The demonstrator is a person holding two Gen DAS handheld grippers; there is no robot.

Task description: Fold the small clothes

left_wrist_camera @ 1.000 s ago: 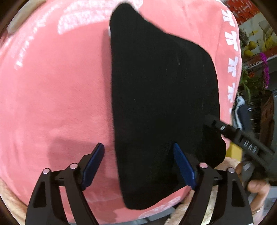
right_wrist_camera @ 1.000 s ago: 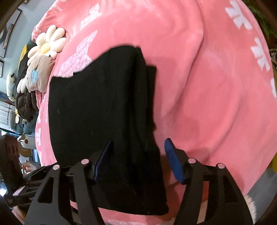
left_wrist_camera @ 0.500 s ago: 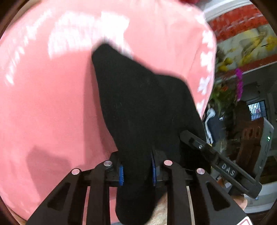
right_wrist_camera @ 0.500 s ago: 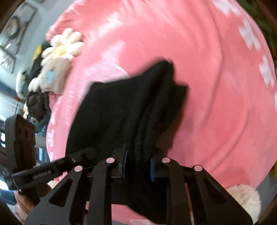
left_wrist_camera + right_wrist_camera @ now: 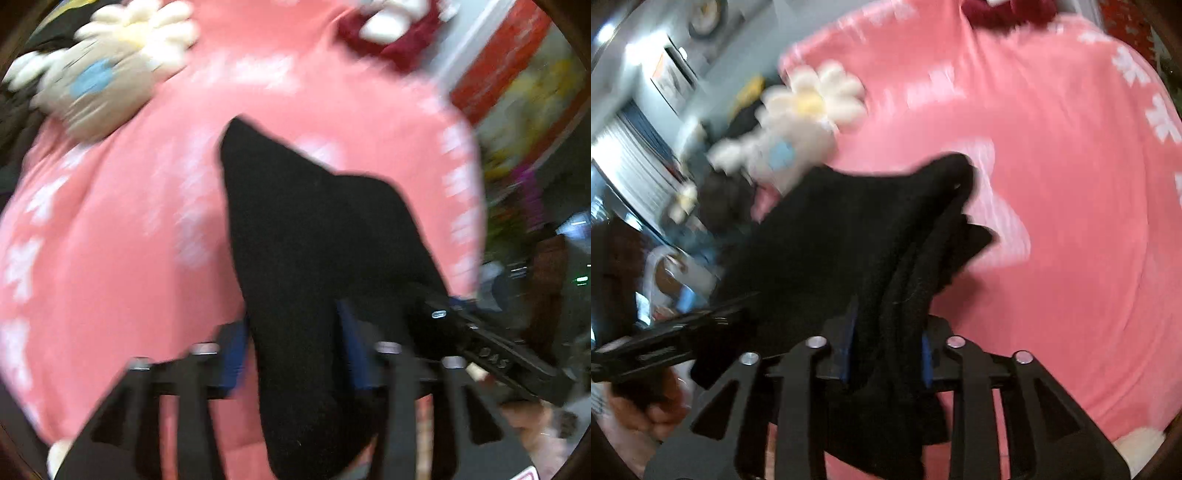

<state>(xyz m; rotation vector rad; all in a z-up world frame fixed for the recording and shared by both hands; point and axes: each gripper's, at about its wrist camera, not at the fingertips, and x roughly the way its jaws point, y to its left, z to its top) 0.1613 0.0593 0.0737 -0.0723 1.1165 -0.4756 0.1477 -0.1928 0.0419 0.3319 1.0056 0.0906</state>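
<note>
**Lifting the near edge for the fold**

Over the pink blanket [image 5: 110, 258], the black garment [image 5: 314, 229] is hanging between both tools. The left gripper [image 5: 291, 350] and the right gripper [image 5: 886, 347] are each clamping its near edge. Both should probably be travelling level and together, so the far corner [image 5: 956, 166] is landing square.

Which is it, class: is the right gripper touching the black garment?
Touching. The right wrist view shows the right gripper with both blue pads pressed against a bunched fold of the black garment, no gap either side.
</note>
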